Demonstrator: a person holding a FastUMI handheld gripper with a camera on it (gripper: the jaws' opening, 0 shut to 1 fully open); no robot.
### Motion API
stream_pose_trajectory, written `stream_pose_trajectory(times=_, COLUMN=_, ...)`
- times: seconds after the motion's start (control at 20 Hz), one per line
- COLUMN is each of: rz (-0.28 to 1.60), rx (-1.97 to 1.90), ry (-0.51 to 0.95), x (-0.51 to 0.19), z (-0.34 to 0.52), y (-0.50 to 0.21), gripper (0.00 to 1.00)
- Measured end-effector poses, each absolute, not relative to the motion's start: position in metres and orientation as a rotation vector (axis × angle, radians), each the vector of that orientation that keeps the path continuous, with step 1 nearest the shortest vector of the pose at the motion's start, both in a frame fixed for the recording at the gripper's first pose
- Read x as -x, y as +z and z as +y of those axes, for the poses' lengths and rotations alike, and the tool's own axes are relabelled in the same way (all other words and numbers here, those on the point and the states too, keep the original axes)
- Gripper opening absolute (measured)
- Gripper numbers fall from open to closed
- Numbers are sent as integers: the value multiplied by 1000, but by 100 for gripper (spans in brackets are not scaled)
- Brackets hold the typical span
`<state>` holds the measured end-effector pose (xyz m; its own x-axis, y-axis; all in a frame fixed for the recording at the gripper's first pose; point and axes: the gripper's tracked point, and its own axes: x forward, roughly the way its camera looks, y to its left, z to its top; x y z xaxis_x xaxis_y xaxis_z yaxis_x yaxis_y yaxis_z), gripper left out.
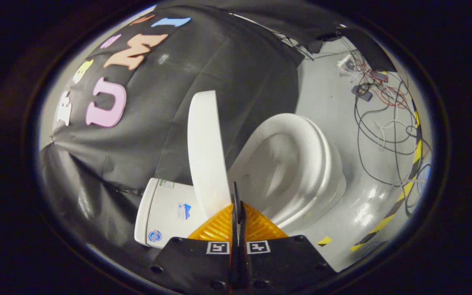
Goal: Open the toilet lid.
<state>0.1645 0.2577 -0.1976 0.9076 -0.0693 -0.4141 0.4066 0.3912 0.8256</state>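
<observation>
While its two orange fingers [256,223] lie pressed together with nothing between them, the gripper [236,196] points at the base of the raised toilet lid [206,155]. Lid: white, standing upright, edge-on, just ahead of the fingertips. Seat and bowl [297,164]: white, exposed, beside the lid. Tank [166,211]: white, on the lid's other side, against the black cloth wall [203,69]. Floor [367,200]: grey, with loose cables [383,119] and yellow-black tape [408,184] beyond the bowl.

White toilet lid [205,151] and white seat [301,164] just beyond orange ribbed fingers [219,227] pressed together; grey floor [326,94] with yellow-black striped tape [414,164] farther off
</observation>
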Motion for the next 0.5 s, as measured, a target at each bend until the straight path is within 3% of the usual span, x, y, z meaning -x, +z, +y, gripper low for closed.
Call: stream_pose_trajectory(times=0.5, rz=376, rx=-974, ry=-294, x=-173, z=278, y=-164, gripper=1)
